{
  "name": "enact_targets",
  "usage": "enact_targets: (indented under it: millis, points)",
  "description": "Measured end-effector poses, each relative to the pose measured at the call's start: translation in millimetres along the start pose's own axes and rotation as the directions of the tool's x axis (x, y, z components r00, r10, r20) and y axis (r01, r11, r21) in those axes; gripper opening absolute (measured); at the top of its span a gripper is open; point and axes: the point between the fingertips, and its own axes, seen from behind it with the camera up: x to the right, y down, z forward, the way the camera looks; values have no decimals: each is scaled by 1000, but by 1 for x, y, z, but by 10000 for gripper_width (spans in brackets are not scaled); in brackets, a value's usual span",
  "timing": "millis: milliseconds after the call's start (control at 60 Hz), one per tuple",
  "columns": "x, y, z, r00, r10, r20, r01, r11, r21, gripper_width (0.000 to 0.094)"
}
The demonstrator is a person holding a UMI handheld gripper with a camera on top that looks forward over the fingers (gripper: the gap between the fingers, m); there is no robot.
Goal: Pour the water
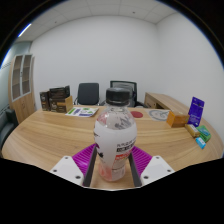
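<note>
Claw (113,168) grips capped bottle (115,140) above table (45,128); it should stay upright, squeeze firm, with no cup visible.

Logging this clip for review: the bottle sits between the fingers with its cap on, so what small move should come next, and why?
Probably lift the bottle slightly off the table. The hand-held gripper appears shut on it, pads against both sides. No cup is clearly visible, and the black cap is still on, so pouring cannot start yet.
</note>
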Motion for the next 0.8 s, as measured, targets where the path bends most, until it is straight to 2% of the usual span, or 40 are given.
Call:
enact_targets:
  millis: [50, 83, 267, 467, 583, 700, 800]
  points:
    - [5, -2, 7, 1000, 5, -21, -4, 1000, 15, 483]
    - [4, -4, 9, 1000, 16, -21, -15, 1000, 24, 479]
    - [10, -13, 14, 999, 4, -37, -4, 1000, 16, 320]
    - [50, -65, 21, 988, -102, -116, 104, 995, 9, 318]
    - [93, -113, 39, 949, -247, -197, 253, 967, 6, 319]
    - [138, -165, 68, 851, -439, -289, 449, 893, -34, 318]
    - [162, -206, 102, 705, -607, -367, 621, 778, -95, 318]
